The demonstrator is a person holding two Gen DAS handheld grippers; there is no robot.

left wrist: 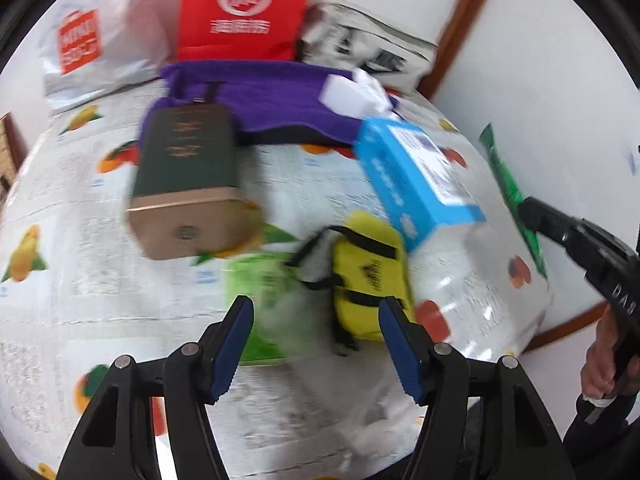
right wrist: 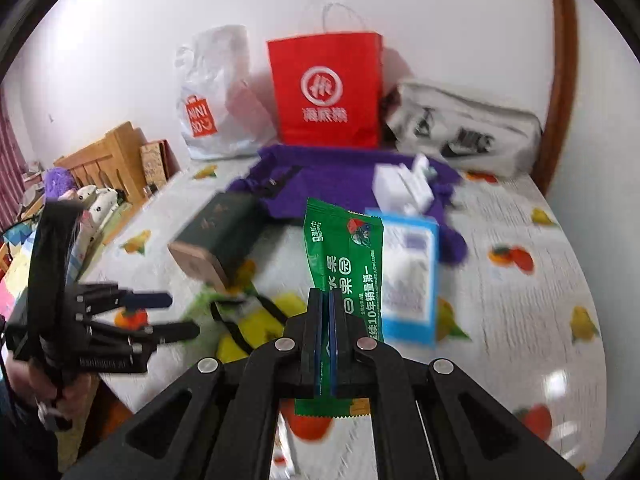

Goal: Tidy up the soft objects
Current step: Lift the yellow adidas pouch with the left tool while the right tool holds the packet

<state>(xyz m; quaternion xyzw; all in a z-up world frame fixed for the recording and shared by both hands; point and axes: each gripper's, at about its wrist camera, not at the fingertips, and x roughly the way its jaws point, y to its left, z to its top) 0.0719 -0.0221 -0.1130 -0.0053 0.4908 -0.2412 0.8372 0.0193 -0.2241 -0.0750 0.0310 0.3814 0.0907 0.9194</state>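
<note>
My right gripper (right wrist: 329,300) is shut on a green snack packet (right wrist: 344,256) and holds it upright above the table; the packet also shows in the left wrist view (left wrist: 512,192). My left gripper (left wrist: 316,312) is open and empty, hovering just above a yellow pouch with black straps (left wrist: 370,272) and a light green packet (left wrist: 264,280). A purple cloth (left wrist: 272,96) lies at the back with a white box (left wrist: 348,94) on it. A blue tissue pack (left wrist: 416,172) and a dark green box (left wrist: 188,172) lie on the table.
A white Miniso bag (right wrist: 212,96), a red paper bag (right wrist: 326,88) and a white pouch (right wrist: 464,128) stand along the back wall. The fruit-print tablecloth (right wrist: 520,320) covers the table. A wooden headboard (right wrist: 108,156) is at left.
</note>
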